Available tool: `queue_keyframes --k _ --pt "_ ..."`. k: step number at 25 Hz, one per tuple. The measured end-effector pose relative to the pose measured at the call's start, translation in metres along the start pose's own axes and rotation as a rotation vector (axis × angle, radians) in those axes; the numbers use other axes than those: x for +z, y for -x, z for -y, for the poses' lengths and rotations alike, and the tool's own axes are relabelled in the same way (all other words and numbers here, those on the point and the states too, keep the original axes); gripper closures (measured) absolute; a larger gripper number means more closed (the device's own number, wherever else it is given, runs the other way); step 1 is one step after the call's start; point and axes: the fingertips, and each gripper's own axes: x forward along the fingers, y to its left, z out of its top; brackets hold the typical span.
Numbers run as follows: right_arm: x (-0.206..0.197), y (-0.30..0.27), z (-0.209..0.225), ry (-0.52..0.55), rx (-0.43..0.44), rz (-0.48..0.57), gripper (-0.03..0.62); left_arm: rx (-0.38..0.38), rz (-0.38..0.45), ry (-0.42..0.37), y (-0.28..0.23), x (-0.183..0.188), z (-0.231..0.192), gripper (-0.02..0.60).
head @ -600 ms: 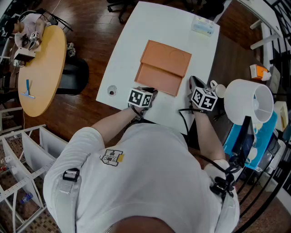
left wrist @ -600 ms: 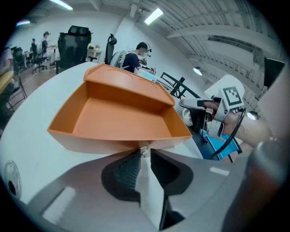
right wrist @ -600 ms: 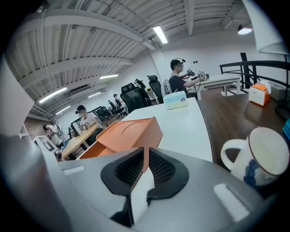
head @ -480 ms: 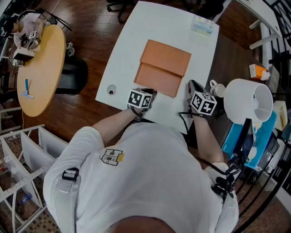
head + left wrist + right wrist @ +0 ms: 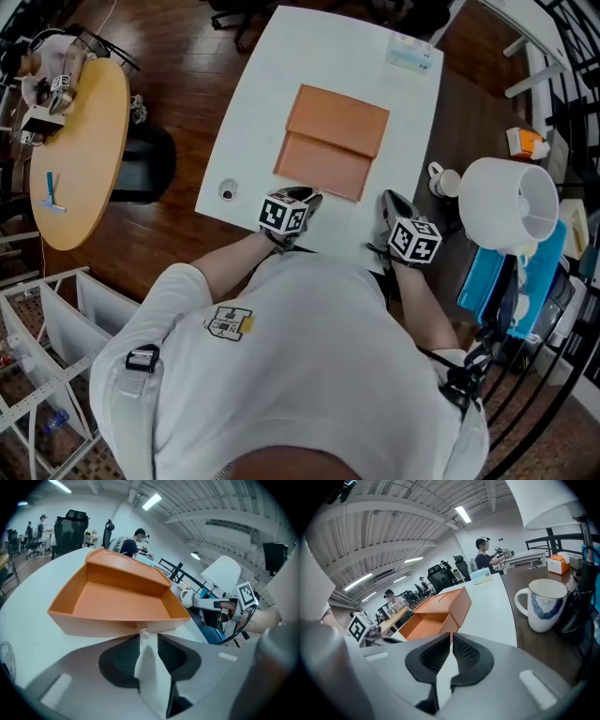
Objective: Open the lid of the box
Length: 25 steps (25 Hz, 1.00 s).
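The orange box (image 5: 323, 167) lies open on the white table (image 5: 272, 84), its lid (image 5: 339, 120) folded back flat on the far side. In the left gripper view the empty tray (image 5: 117, 599) fills the middle, with the lid (image 5: 126, 564) behind it. My left gripper (image 5: 305, 198) is shut and empty, just in front of the tray's near wall. My right gripper (image 5: 391, 202) is also shut and empty, off the box's right front corner near the table edge. From the right gripper view the box (image 5: 436, 616) lies ahead to the left.
A white mug (image 5: 438, 180) stands on the dark desk to the right, beside a big white lamp shade (image 5: 506, 206). A small pale packet (image 5: 411, 53) lies at the table's far end. A round hole (image 5: 226, 191) sits near the left front corner. A round wooden table (image 5: 80, 141) is to the left.
My right gripper has drawn back from the box toward the person. The left gripper has shifted back only slightly. The box stays open and still.
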Motion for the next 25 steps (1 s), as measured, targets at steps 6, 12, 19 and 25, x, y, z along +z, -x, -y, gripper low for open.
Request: queue_keyframes --k 6,12,19,25 --pt "-0.053 0.012 -0.037 0.088 0.053 -0.068 0.594 -0.021 0.117 -0.026 0.053 -0.011 -0.032 0.546" --pt "-0.108 0.011 -0.07 0.183 0.059 -0.118 0.595 0.147 0.14 0.025 0.103 -0.026 -0.125 0.581" --pt "-0.121 0.011 -0.072 0.22 0.01 -0.079 0.595 0.139 0.091 -0.112 0.099 -0.043 -0.129 0.581" --pt "-0.117 0.011 -0.067 0.212 -0.031 -0.039 0.595 0.144 0.043 -0.253 0.091 -0.052 -0.121 0.581"
